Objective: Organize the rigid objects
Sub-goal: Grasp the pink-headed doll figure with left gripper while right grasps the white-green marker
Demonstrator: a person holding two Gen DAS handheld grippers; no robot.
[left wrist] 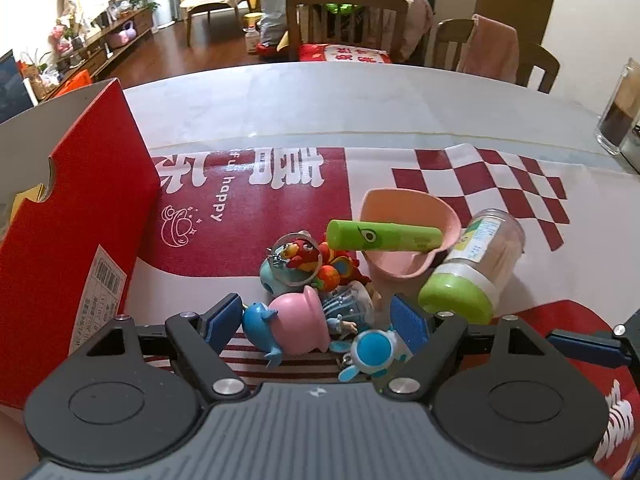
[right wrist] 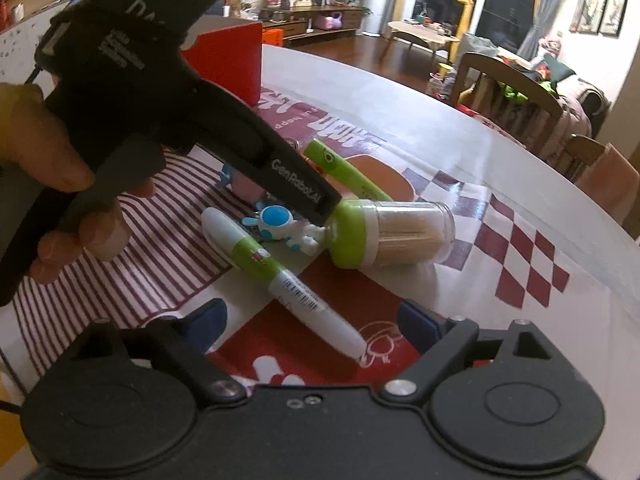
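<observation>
Left wrist: left gripper (left wrist: pixel 316 318) jaws wide, straddling pink figurine (left wrist: pixel 298 322) in toy pile; red box (left wrist: pixel 80 216) left; green tube (left wrist: pixel 384 235) across pink scoop (left wrist: pixel 404 236); toothpick jar (left wrist: pixel 476 260) lying.

Right wrist: right gripper (right wrist: pixel 316 326) jaws wide, marker pen (right wrist: pixel 280 276) between, untouched; left gripper body blocks pile.

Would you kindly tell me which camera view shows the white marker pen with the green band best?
The right wrist view shows it best: the white marker pen with the green band lies full length on the red-and-white mat, its tip reaching between the right gripper fingers. The left wrist view does not show it.
</observation>
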